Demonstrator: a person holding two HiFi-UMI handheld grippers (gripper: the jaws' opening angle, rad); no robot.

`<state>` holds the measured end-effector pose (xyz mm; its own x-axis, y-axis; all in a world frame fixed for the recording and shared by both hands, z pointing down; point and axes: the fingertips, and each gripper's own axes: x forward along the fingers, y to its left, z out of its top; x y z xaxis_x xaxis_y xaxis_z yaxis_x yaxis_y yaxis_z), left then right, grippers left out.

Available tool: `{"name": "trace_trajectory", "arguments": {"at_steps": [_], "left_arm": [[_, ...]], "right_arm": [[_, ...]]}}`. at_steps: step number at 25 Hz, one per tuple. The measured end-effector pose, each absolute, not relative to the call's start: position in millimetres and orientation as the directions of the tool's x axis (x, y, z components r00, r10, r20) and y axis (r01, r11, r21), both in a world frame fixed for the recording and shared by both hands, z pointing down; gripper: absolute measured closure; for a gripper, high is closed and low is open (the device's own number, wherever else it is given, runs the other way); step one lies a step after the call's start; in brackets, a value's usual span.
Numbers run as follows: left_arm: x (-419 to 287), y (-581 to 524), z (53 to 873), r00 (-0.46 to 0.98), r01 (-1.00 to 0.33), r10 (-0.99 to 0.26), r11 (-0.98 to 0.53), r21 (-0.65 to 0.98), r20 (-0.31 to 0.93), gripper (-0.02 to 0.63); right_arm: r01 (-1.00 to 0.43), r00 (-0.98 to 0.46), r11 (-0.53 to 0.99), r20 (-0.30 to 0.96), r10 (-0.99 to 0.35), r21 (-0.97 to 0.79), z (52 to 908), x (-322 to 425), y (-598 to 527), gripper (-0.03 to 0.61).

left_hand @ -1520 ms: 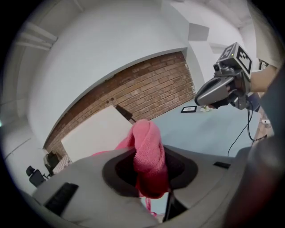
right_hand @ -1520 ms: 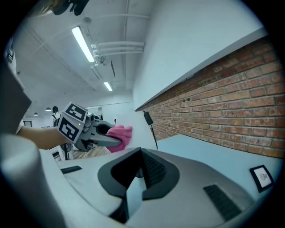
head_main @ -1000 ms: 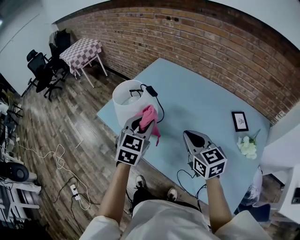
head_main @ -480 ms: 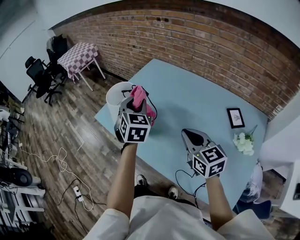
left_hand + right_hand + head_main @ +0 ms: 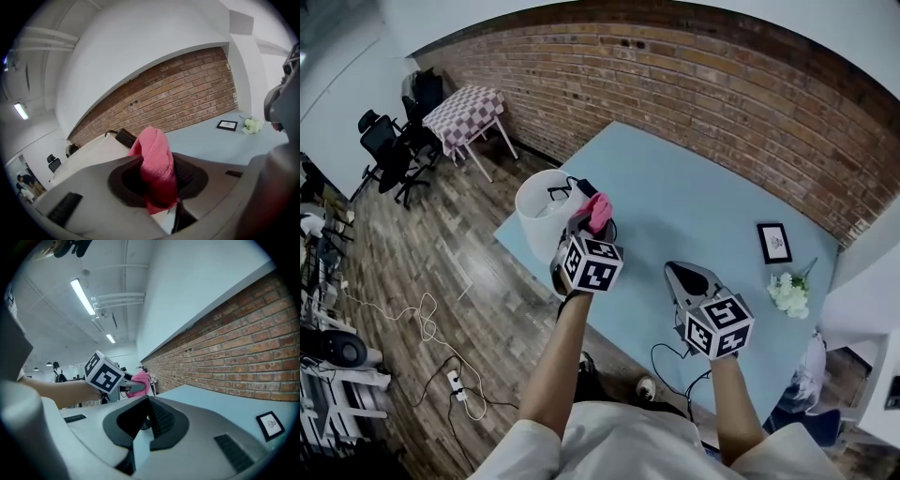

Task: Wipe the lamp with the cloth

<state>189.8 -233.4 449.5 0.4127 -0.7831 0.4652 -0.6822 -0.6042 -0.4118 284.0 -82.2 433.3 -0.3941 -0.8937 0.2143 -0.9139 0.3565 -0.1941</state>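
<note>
While left tool (image 5: 591, 223) pinches cloth (image 5: 157, 159), only head view shows lamp (image 5: 542, 202) whole

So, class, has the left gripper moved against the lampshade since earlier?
Yes. The left gripper, clamping the cloth, rose from the near side of the lampshade to its rim.

pink cloth (image 5: 598, 211), white lamp (image 5: 539, 208), light blue table (image 5: 694, 211).

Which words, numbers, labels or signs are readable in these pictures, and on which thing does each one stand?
No text can be read anywhere.
Framed picture: dark marks on white, too small to read.
Left marker cube and right marker cube: black-and-white square patterns only, no letters or numbers.
</note>
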Motion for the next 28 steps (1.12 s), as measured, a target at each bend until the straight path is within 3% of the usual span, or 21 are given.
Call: {"name": "trace_trajectory", "arguments": {"at_steps": [5, 10, 15, 21, 25, 28], "left_arm": [[198.8, -218.5, 491.9, 0.436, -0.612, -0.708, -0.686, -0.394, 0.556, 0.469], [189.0, -183.7, 504.7, 0.552, -0.583, -0.622, -0.764, -0.276, 0.556, 0.469], [150.5, -146.1, 480.5, 0.670, -0.588, -0.587, -0.793, -0.158, 0.454, 0.469], [66.4, -116.0, 416.8, 0.703, -0.666, -0.657, -0.742, -0.072, 0.271, 0.469], [6.5, -91.9, 385.6, 0.655, -0.703, -0.722, -0.691, -0.168, 0.223, 0.469], [-32.3, -72.5, 365.1, 0.653, -0.724, -0.740, -0.673, -0.152, 0.161, 0.469]], "right_arm": [[-0.920, -0.379, 0.338, 0.232, -0.896, -0.196, 439.6, 286.5, -73.8, 0.559], [-0.931, -0.352, 0.312, 0.249, -0.902, -0.187, 437.8, 278.5, -64.6, 0.560], [-0.942, -0.328, 0.300, 0.233, -0.915, -0.147, 417.3, 253.2, -60.9, 0.560], [-0.946, -0.324, 0.310, 0.202, -0.924, -0.094, 382.2, 202.7, -49.4, 0.560], [-0.947, -0.321, 0.316, 0.180, -0.930, -0.058, 358.1, 164.5, -34.4, 0.561], [-0.945, -0.325, 0.325, 0.162, -0.931, -0.032, 340.3, 134.7, -20.0, 0.563]]}}
